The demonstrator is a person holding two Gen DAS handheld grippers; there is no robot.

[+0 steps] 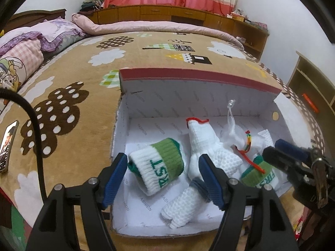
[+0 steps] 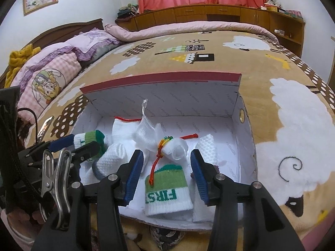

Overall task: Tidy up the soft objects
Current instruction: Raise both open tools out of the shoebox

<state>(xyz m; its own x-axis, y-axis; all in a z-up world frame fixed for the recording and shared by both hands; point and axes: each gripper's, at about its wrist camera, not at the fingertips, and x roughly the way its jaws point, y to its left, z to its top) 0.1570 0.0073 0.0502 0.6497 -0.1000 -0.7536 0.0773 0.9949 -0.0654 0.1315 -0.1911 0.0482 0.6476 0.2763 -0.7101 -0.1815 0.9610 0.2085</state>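
Observation:
An open cardboard box [image 1: 188, 104] with a white lining sits on the bed and also shows in the right wrist view [image 2: 240, 138]. Inside lie a rolled green-and-white sock [image 1: 159, 167], a second one [image 2: 167, 190], a white waffle glove [image 1: 211, 152] with a red cuff, and a white mesh pouch [image 2: 150, 133] tied with a coloured cord. My left gripper [image 1: 163, 177] is open, its fingers either side of the first sock. My right gripper [image 2: 165, 177] is open, straddling the second sock. Neither touches a sock.
The box's raised lid [image 2: 161, 81] stands at the back. A phone [image 1: 7, 146] lies on the brown patterned blanket [image 1: 88, 67] at left. Pillows [image 2: 52, 67] and a rolled quilt [image 1: 167, 27] lie further off. Wooden cabinets line the far wall.

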